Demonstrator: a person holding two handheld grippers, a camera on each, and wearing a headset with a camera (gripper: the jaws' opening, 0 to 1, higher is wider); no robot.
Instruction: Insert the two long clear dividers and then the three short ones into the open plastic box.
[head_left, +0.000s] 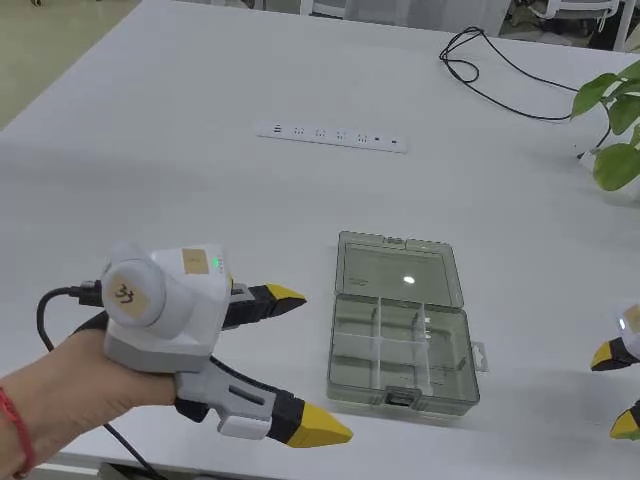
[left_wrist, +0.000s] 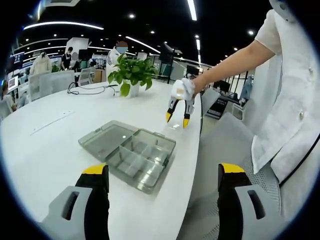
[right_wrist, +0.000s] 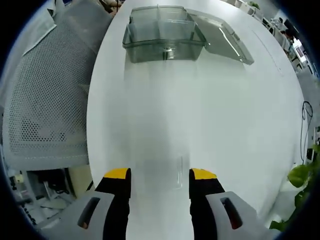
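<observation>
The open smoky plastic box (head_left: 402, 330) lies near the table's front edge with its lid (head_left: 400, 268) folded back flat. Clear dividers (head_left: 400, 345) stand inside and split it into several cells. My left gripper (head_left: 305, 362) is open and holds nothing, a short way left of the box (left_wrist: 127, 152). My right gripper (head_left: 618, 390) hovers open at the right edge of the head view, well clear of the box (right_wrist: 165, 35). A faint clear strip (right_wrist: 180, 172) lies on the table between its fingertips. The right gripper (left_wrist: 178, 112) also shows beyond the box in the left gripper view.
A white power strip (head_left: 330, 135) lies mid-table, a black cable (head_left: 480, 60) curls at the back right, and a potted plant (head_left: 615, 130) stands at the right. A mesh chair (right_wrist: 50, 75) sits past the table's front edge (right_wrist: 92, 115).
</observation>
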